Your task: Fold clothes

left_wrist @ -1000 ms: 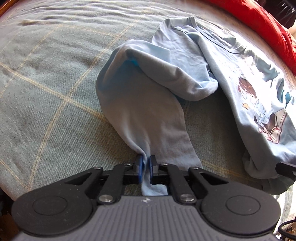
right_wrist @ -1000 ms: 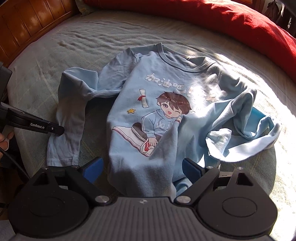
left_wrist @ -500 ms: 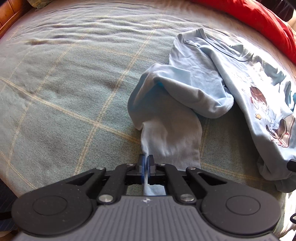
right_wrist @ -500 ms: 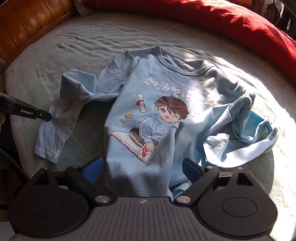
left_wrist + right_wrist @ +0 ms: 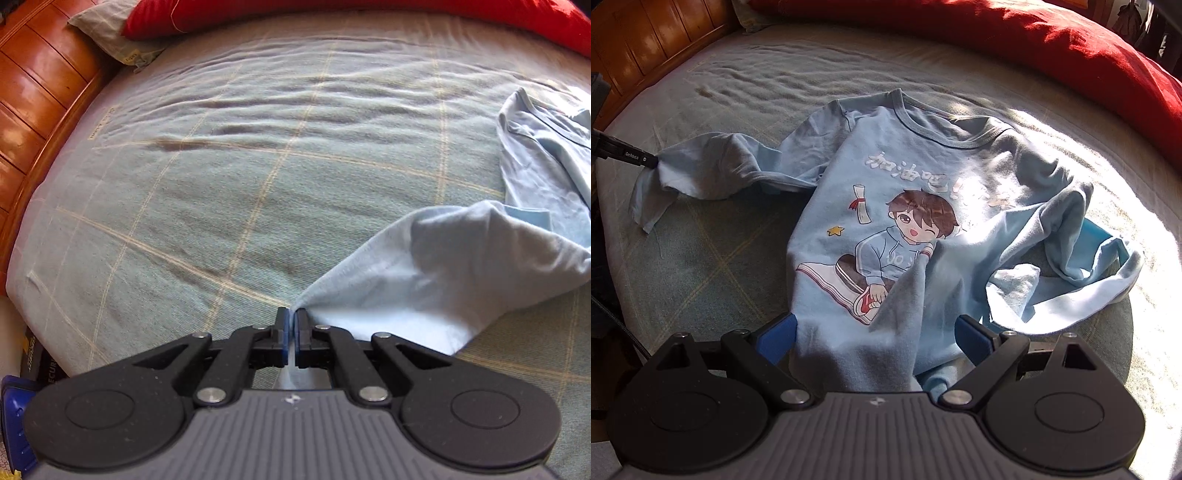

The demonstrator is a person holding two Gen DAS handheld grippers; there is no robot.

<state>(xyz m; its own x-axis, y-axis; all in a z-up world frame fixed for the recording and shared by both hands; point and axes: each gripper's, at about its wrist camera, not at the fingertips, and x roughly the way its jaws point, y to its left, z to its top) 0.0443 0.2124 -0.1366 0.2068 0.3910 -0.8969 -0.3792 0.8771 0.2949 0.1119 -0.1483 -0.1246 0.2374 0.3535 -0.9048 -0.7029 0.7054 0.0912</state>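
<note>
Light-blue long-sleeved shirt (image 5: 908, 206) lies print side up on the bed (image 5: 713, 266), filling the middle of the right wrist view, neckline toward the top of the frame, cartoon figure and white lettering on the chest. It is not flat: one sleeve (image 5: 713, 170) stretches toward the left edge of that frame, lifted a little off the bedcover, while the other sleeve (image 5: 1071, 229) is bunched in a heap at centre right, in the sunlit patch. A ridge of the hem stands up at lower centre.

The left gripper (image 5: 291, 332) has its jaws pinched on the cuff end of the stretched sleeve; in the left wrist view the cloth fans out from the blue pads toward the right edge of the frame, where the shoulder lies. From the right wrist view the same gripper shows as a dark tip at the left edge, touching the sleeve end. The right gripper (image 5: 875, 332) has its jaws wide, blue pads either side of the raised hem, closed on nothing.

Judging by this, the step in hand is laying the garment out, drawing that sleeve straight sideways. The next move calls for keeping the sleeve taut without dragging the body across the bedcover; the hem ridge and the crumpled far sleeve look to need smoothing before any fold will lie clean.

Beyond the shirt, a red pillow (image 5: 1015, 40) runs along the top of the frame, and a wooden bed frame (image 5: 33, 99) curves along the upper left.
</note>
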